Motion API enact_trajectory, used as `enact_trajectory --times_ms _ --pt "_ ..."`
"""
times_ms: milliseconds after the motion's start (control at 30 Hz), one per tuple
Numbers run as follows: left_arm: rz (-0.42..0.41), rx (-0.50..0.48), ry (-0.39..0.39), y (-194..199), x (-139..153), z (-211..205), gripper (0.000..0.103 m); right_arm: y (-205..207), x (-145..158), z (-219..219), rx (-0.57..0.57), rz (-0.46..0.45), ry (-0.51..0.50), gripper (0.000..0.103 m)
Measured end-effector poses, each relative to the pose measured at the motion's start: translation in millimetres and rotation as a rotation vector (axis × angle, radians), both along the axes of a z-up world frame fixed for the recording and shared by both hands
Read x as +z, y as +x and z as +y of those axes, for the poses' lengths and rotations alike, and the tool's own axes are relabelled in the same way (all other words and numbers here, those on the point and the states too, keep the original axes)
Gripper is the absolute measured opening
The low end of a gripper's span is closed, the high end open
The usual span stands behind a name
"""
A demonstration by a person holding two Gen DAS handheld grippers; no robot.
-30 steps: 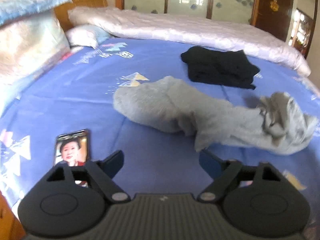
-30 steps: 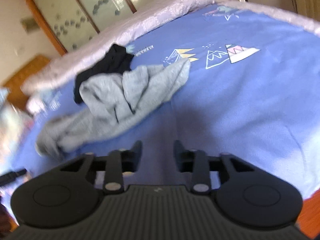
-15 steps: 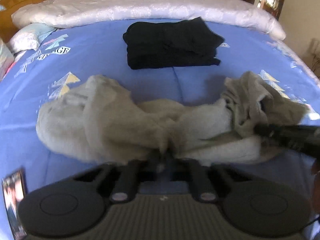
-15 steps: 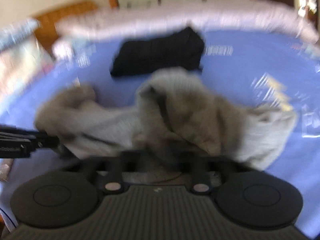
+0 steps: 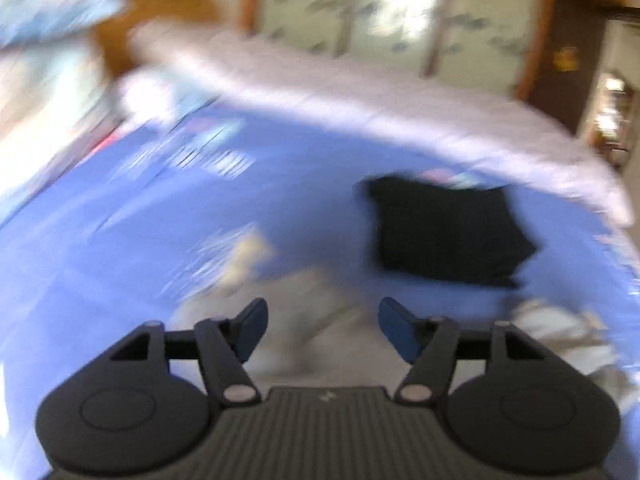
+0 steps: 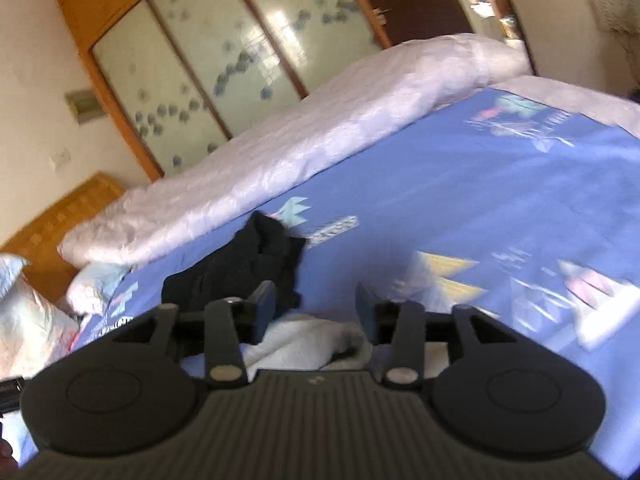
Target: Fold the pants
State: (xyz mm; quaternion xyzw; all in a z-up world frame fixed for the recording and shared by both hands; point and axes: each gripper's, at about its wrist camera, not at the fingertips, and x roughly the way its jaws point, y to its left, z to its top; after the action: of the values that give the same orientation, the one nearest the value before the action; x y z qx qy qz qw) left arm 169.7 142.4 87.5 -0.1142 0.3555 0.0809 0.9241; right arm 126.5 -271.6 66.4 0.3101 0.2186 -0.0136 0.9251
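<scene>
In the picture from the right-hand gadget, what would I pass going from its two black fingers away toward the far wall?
right gripper, open → grey pants bunched under it → black folded clothes → blue bedsheet → rolled white quilt → glass-door wardrobe at the wall.

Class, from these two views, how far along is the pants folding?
Done: black pants lie folded on the bed. In hand: nothing; the left gripper and right gripper are both open above the grey pants. Left: the grey pants are still crumpled, unfolded.
</scene>
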Motion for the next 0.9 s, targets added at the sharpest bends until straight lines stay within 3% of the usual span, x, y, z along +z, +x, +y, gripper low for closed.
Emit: enact_trajectory --times_ms 133,233,300,367,400,467,533,600,700,767,900 --pt "0.175 0.175 -0.189 -9 -53 55 0.063 -45 -48 -23 -0.079 0.129 0.164 0.05" --pt "0.201 0.268 -0.294 -8 -76 76 0.063 -51 -66 -10 -0.055 0.193 0.178 0.05" --pt "0.199 0.278 -0.325 1 -81 76 0.062 -44 -69 1 -0.023 0.22 0.158 0.049" --pt "0.211 0.254 -0.313 15 -84 65 0.046 -25 -71 15 0.013 0.225 0.174 0.042" --pt "0.222 0.231 -0.299 21 -85 58 0.029 -13 -75 19 0.033 0.225 0.189 0.038" --pt "0.233 0.219 -0.222 24 -81 43 0.022 7 -83 29 0.067 0.259 0.22 0.014" --pt "0.227 0.186 -0.18 19 -72 31 0.017 8 -85 33 0.048 0.283 0.227 0.009" --pt "0.213 0.146 -0.224 0 -57 30 0.017 -1 -70 31 0.044 0.247 0.218 0.008" --pt "0.161 0.102 -0.296 -34 -28 36 0.016 -41 -32 8 0.038 0.121 0.255 0.006" --pt "0.108 0.086 -0.345 -56 -5 43 0.016 -76 5 -10 0.022 0.007 0.266 0.006" --pt "-0.023 0.072 -0.38 -76 41 53 0.016 -137 88 -31 -0.05 -0.26 0.149 0.006"
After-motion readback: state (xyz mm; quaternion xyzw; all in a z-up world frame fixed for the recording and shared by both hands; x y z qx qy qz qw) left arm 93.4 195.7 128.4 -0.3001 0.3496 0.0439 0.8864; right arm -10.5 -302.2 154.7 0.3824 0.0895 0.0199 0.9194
